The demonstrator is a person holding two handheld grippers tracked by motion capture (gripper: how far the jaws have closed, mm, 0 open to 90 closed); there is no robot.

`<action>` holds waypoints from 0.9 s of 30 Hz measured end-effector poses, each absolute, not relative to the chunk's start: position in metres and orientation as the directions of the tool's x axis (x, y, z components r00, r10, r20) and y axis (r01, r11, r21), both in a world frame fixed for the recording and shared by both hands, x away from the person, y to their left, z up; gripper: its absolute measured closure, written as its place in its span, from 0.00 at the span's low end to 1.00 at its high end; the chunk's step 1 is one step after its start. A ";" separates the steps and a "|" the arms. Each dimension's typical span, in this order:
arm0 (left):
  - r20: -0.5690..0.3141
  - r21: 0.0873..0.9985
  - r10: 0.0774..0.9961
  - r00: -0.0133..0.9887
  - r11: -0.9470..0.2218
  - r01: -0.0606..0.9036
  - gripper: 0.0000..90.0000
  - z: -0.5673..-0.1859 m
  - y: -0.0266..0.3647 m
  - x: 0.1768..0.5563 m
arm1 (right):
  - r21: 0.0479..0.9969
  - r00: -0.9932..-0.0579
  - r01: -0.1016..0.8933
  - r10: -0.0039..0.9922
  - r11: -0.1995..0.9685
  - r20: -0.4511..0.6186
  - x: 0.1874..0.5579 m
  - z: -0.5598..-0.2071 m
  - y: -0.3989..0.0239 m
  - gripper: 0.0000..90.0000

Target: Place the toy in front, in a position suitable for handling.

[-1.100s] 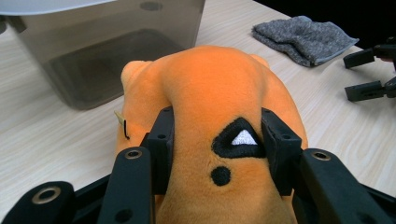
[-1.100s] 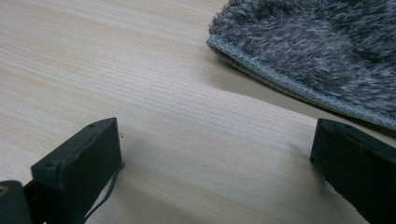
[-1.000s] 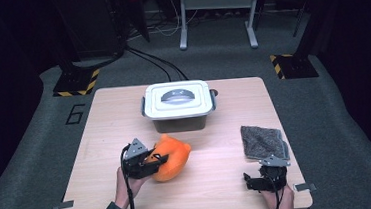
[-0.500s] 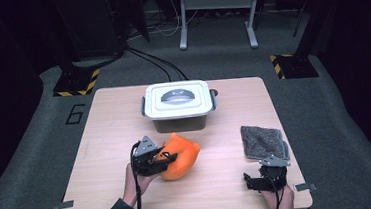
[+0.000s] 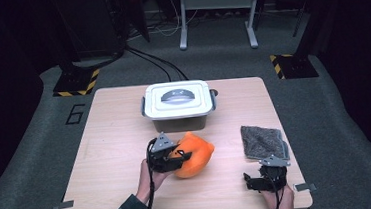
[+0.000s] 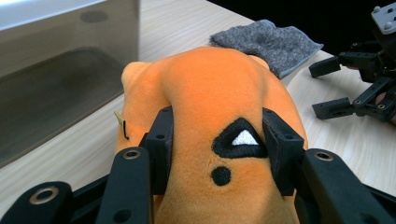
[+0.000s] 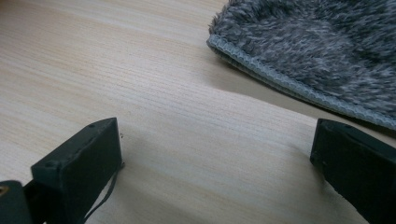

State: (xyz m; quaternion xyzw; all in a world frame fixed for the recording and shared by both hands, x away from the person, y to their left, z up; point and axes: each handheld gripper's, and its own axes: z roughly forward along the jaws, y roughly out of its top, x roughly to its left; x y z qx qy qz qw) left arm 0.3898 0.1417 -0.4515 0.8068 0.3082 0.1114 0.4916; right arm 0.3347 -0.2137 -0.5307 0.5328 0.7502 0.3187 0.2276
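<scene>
Orange plush toy [image 5: 193,154]: pinched by left gripper [image 5: 169,157], mid-table, near lidded box [image 5: 177,105]. Step: carrying. Next: unlidding the box. Right gripper [image 5: 260,181]: spread, near edge, beside grey cloth [image 5: 261,141].

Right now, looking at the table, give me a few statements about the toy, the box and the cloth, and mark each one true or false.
1. The left hand-held gripper is closed on the orange plush toy. True.
2. The lidded plastic box stands open. False: its white lid is on.
3. The right hand-held gripper holds the grey cloth. False: its jaws stand open over bare table, the cloth lying just beyond.
4. The plush toy is in front of the box, on the person's side. True.
5. The cloth lies on top of the box. False: it lies on the table, right of the toy.
</scene>
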 end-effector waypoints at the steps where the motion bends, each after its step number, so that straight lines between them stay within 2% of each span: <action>1: -0.125 0.861 0.602 0.789 -0.329 0.387 0.60 -0.452 0.139 0.391 | 0.721 -0.329 0.654 0.944 0.229 -0.002 0.335 -0.531 -0.214 0.01; 12: -0.157 0.853 0.579 0.800 -0.328 0.405 0.59 -0.462 0.108 0.401 | 0.721 -0.329 0.654 0.944 0.229 -0.002 0.335 -0.531 -0.214 0.01; 20: -0.142 0.836 0.564 0.814 -0.372 0.403 0.55 -0.474 0.096 0.402 | 0.722 -0.327 0.653 0.945 0.229 -0.003 0.334 -0.531 -0.214 0.02; 27: -0.136 0.833 0.555 0.821 -0.385 0.398 0.32 -0.468 0.100 0.403 | 0.722 -0.327 0.653 0.945 0.228 -0.003 0.334 -0.531 -0.214 0.02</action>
